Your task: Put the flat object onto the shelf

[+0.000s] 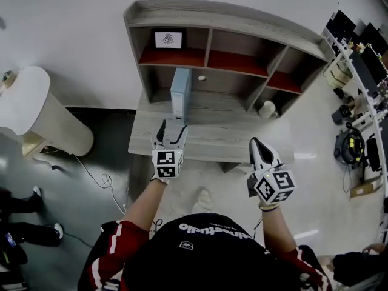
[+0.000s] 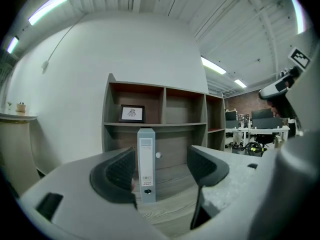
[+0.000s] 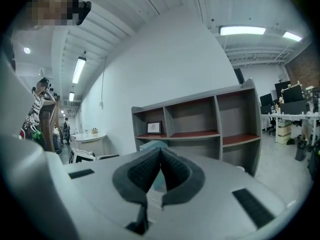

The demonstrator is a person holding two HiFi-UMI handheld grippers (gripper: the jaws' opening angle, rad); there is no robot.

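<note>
A pale blue binder [image 1: 180, 93] stands upright on the grey desk top [image 1: 212, 135], in front of the shelf unit [image 1: 209, 23] with its red-floored compartments. My left gripper [image 1: 171, 127] hovers just in front of the binder, jaws open and empty. The left gripper view shows the binder's spine [image 2: 146, 166] standing between the open fingers [image 2: 116, 174], a short way ahead. My right gripper [image 1: 256, 143] is shut on nothing, over the desk's front right edge. In the right gripper view, the binder's top [image 3: 152, 145] peeks out above the shut gripper [image 3: 160, 158].
A framed picture [image 1: 168, 39] stands in the top left compartment, and a small white knob [image 1: 201, 77] lies on the shelf behind the binder. A white cup-like object [image 1: 267, 109] sits at the desk's right. A round white table [image 1: 27, 99] is on the left, cluttered desks [image 1: 357, 71] on the right.
</note>
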